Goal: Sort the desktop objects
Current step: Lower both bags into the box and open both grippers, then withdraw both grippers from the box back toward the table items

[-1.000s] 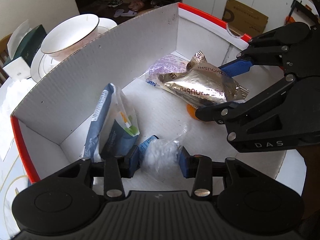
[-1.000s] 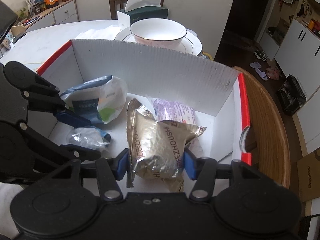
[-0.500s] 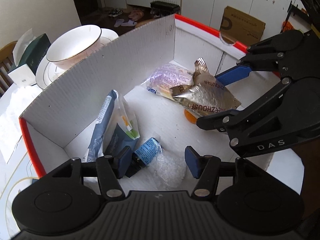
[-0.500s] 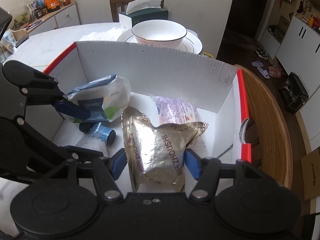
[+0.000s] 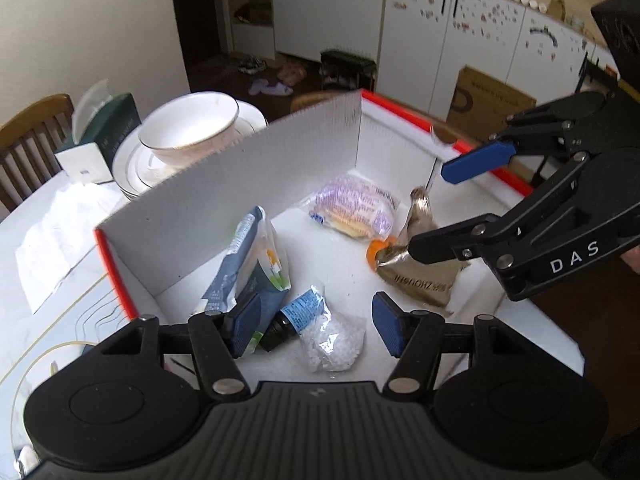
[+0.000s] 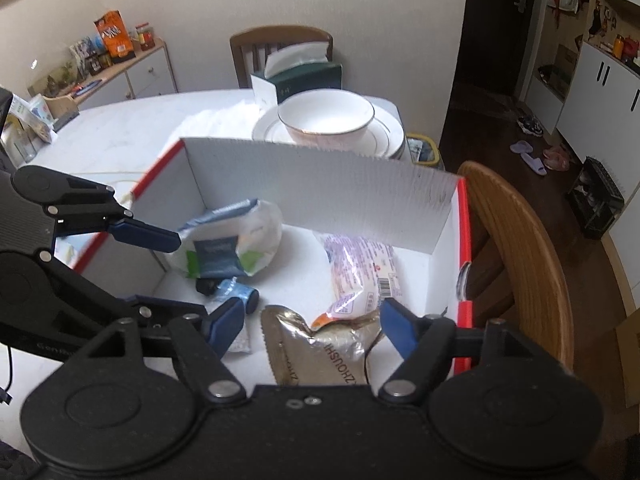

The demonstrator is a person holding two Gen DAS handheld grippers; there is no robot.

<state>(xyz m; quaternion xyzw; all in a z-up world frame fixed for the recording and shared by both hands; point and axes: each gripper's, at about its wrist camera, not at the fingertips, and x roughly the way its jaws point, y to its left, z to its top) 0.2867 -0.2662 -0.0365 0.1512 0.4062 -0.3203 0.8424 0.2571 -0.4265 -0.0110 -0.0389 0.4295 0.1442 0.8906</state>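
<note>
We hold the left gripper (image 5: 316, 326) and right gripper (image 6: 312, 328) spread apart, gripping nothing, above the box (image 5: 248, 184), the gold pouch (image 6: 320, 360) at six o'clock.

Black linkages; blue fingers (image 5: 245, 322); "DAS" lettering

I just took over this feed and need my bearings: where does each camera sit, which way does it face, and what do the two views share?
Left wrist: on the left gripper, looking down into the white box; its open fingers frame the clear bag, with the right gripper at right.
Right wrist: on the right gripper, above the gold pouch, facing the bowl; the left gripper shows at left.
Shared: box, gold pouch, purple packet, bowl, tissue box.
</note>
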